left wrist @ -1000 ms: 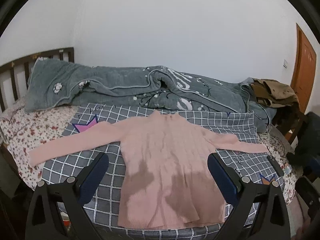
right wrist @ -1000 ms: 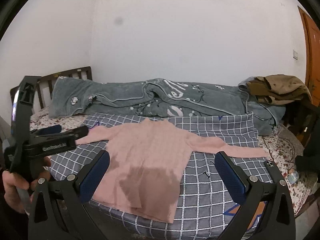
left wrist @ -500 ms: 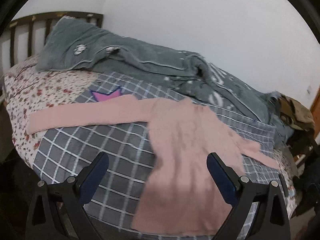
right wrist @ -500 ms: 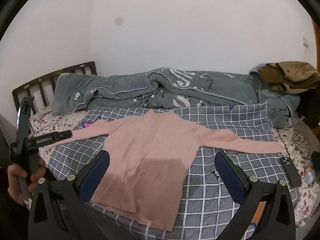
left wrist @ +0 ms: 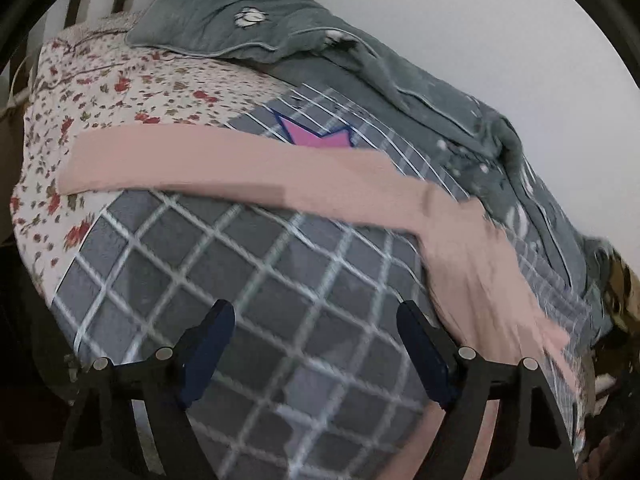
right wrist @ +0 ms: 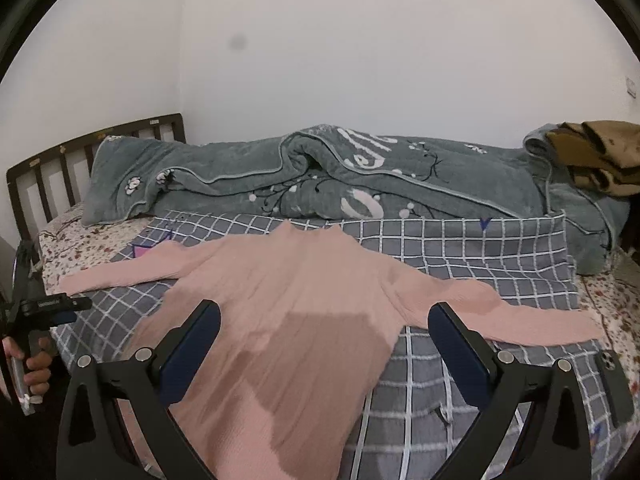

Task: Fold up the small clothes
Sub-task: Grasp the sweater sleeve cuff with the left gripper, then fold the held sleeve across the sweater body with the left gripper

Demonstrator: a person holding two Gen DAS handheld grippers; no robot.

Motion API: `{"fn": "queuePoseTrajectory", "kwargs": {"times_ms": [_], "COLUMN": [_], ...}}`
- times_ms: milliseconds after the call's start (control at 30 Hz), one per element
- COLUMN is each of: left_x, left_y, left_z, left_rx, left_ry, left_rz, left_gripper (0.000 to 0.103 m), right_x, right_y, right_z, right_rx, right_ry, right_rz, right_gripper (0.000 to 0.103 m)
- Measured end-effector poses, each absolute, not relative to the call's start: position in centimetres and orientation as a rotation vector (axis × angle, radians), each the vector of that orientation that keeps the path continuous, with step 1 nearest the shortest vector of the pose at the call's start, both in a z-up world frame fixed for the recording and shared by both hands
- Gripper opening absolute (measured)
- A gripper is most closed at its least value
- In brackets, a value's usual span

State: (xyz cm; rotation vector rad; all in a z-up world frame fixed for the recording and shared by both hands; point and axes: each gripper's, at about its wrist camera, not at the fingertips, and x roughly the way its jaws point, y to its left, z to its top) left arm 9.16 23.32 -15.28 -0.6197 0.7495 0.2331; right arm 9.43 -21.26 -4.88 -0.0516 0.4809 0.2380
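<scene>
Where the grey checked blanket (right wrist: 460, 248) covers the middle of the bed, the pink sweater (right wrist: 296, 296) lies flat on it, front up, collar toward the wall, both sleeves stretched out sideways. The left sleeve (left wrist: 208, 160) runs off the blanket's edge onto the floral sheet (left wrist: 80, 80); its cuff rests there. The right sleeve (right wrist: 532, 320) ends near a dark phone (right wrist: 614, 384) lying at the bed's near right corner. A pink star print shows on the blanket just beyond the left sleeve.

The right gripper (right wrist: 324, 348) hangs over the sweater's lower body, jaws wide apart, nothing between the pads. The left gripper (left wrist: 316, 356) is above bare checked blanket just short of the left sleeve; its jaws have just been closing somewhat but stand open, with no cloth between them. The left-wrist view is blurred and tilted. In the right-wrist view, a hand (right wrist: 34, 364) holds the left gripper's handle at the bed's left edge.

Behind the sweater a grey-green quilt (right wrist: 320, 176) lies bunched along the wall. A brown garment (right wrist: 592, 156) sits heaped at its right end. A dark slatted headboard (right wrist: 60, 168) stands at the left.
</scene>
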Motion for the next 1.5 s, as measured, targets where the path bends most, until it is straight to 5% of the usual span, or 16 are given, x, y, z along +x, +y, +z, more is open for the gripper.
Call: {"fn": "queuePoseTrajectory", "kwargs": {"times_ms": [533, 600, 733, 1233, 1500], "left_x": [13.3, 13.6, 14.7, 24.3, 30.6], "left_y": [33.5, 33.6, 33.7, 17.5, -0.8], "left_z": [-18.4, -18.2, -17.4, -4.6, -5.3], "left_rx": [-0.753, -0.707, -0.614, -0.275, -0.109], "left_ry": [0.650, 0.656, 0.683, 0.546, 0.609], "left_rz": [0.534, 0.598, 0.676, 0.411, 0.087], "left_gripper": [0.065, 0.052, 0.009, 0.007, 0.007], "right_x": [14.1, 14.1, 14.3, 14.9, 14.7], "right_y": [-23.7, -24.8, -26.4, -29.8, -32.0], "right_z": [-11.9, -11.7, -11.4, -9.4, -9.7], "right_rx": [-0.067, -0.035, 0.009, 0.140, 0.174], "right_ry": [0.589, 0.583, 0.576, 0.514, 0.507], "right_rz": [0.181, 0.171, 0.148, 0.111, 0.079], "right_gripper": [0.100, 0.100, 0.100, 0.100, 0.100]}}
